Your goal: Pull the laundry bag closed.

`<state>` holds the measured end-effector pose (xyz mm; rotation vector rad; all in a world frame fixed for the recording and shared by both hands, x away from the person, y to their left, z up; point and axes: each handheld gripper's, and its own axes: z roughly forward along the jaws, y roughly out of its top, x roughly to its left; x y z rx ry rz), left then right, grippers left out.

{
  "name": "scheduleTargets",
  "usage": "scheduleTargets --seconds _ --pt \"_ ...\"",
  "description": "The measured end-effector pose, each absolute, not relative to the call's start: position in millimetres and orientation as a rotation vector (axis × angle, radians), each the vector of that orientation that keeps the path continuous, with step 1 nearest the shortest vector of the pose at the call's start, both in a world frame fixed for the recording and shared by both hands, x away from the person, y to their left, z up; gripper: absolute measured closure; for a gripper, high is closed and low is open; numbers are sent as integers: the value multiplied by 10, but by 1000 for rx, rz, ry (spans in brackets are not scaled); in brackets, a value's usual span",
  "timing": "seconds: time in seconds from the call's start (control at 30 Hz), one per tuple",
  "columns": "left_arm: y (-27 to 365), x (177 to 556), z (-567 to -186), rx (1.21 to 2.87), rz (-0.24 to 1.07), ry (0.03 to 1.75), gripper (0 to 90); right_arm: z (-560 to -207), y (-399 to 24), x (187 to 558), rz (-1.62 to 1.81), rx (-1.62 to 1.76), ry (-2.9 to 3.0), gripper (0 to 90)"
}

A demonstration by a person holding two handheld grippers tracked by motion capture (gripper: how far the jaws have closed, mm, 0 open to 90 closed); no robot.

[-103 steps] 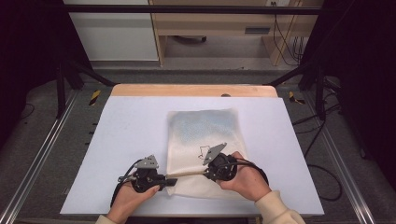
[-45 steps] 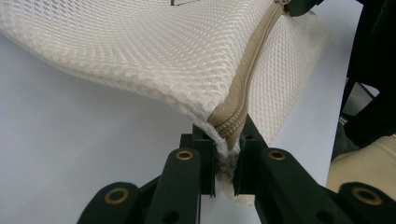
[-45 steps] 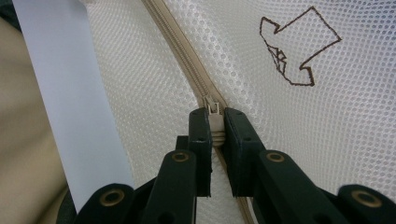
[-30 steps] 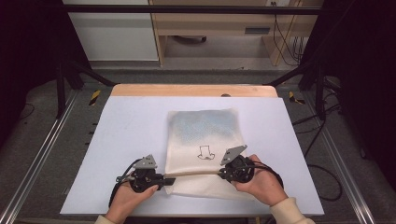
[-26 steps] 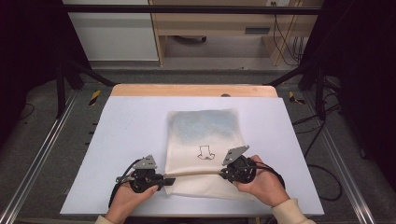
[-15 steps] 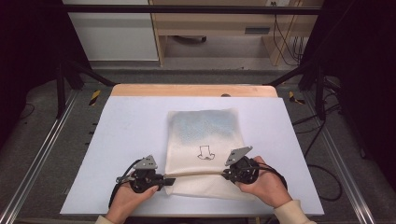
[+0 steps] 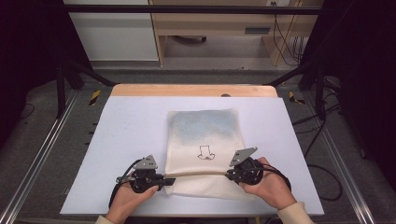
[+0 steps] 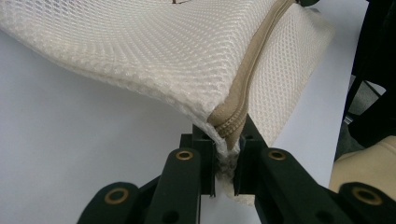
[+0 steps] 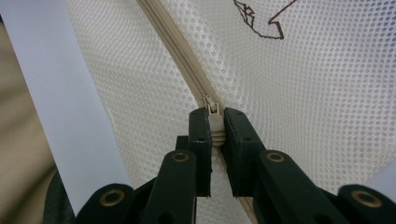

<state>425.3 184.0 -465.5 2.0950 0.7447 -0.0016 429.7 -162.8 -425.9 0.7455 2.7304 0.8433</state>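
A soft cream mesh bag (image 7: 205,140) with a small dark drawing lies flat on the white table (image 7: 126,130), close to the person's edge. A tan zipper (image 9: 187,60) runs across the bag near that edge. The left gripper (image 8: 226,154) pinches the corner of the bag where the zipper ends and lifts it a little. The right gripper (image 9: 213,126) is pressed tight on the little zipper pull (image 9: 213,112).
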Motion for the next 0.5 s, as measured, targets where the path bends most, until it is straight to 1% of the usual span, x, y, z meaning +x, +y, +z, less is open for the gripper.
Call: scheduleTargets --seconds 0.5 --pt "1837 4250 -4655 2099 4 743 819 -4276 -1744 4290 840 785 2716 821"
